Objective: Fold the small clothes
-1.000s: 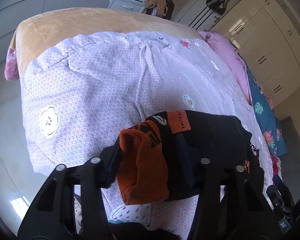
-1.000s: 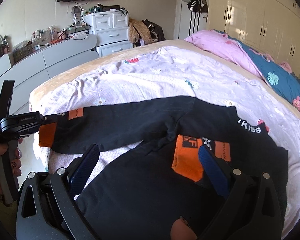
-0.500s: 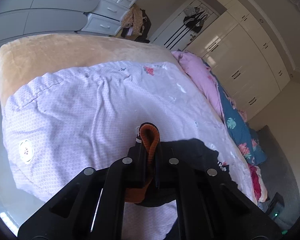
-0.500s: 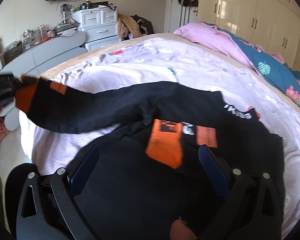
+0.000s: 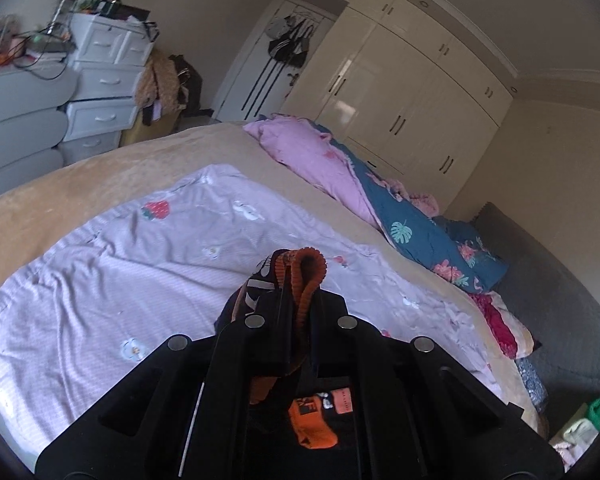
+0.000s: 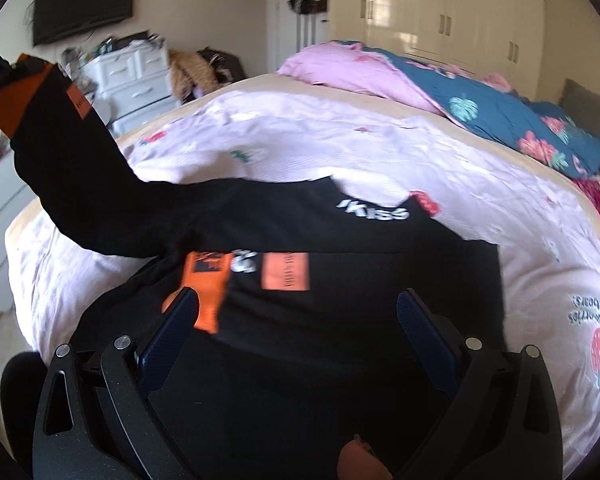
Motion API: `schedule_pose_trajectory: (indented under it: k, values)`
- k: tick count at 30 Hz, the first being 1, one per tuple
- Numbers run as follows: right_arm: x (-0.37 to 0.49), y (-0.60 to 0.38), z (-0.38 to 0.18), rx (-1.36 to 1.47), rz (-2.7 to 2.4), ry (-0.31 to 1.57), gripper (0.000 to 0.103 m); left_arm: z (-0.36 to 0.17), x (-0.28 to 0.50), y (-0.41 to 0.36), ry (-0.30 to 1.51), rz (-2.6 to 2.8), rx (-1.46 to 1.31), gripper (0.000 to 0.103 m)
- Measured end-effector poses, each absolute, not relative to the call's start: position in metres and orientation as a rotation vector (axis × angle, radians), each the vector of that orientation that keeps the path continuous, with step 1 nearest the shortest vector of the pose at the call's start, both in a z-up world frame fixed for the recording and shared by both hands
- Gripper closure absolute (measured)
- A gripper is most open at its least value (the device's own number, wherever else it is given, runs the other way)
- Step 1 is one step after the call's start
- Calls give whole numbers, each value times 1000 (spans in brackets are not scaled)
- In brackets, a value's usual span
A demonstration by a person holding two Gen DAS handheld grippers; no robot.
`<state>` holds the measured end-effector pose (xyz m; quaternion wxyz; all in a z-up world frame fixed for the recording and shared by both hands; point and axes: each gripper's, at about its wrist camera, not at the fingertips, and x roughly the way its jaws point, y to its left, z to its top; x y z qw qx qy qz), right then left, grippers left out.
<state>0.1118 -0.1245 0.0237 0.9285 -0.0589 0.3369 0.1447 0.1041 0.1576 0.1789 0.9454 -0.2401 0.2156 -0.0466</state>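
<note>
In the left wrist view the left gripper sits at lower centre of the frame, its jaws closed tight on the orange ribbed cuff of a black garment sleeve; the cuff bulges out above the fingertips and the cloth hangs down between the black finger arms. Below, at the bottom centre of the frame, part of the black sweatshirt shows with its orange patches.

In the right wrist view the right gripper fills the bottom of the frame with its blue-padded fingers spread wide and nothing pinched between them; it hangs over the body of the sweatshirt. The garment lies across the near part of the bed, white lettering near its upper edge, orange patches at centre. Its raised sleeve stretches to the upper left of the frame, where the cuff meets the dark shape of the other gripper at the edge.

Under the garment is a pale lilac quilt printed with strawberries and small flowers, creased, over a tan blanket. Behind it, toward the upper right, a pink duvet and a teal floral cover lie bunched along the far side of the bed. A white chest of drawers with cluttered top stands at upper left, clothes heaped just beside it, cream wardrobe doors at upper right, and a dark wall television at upper left of the right wrist view. The right view is blurred.
</note>
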Motion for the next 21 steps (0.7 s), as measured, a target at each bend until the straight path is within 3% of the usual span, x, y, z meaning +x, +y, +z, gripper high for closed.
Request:
schedule_pose_trajectory:
  k: [10, 21]
  values:
    - [130, -206, 34, 20, 173, 701, 4, 201, 142, 40, 467, -272, -358, 103]
    - [136, -287, 43, 228, 59, 692, 4, 147, 169, -48, 629, -414, -270, 103]
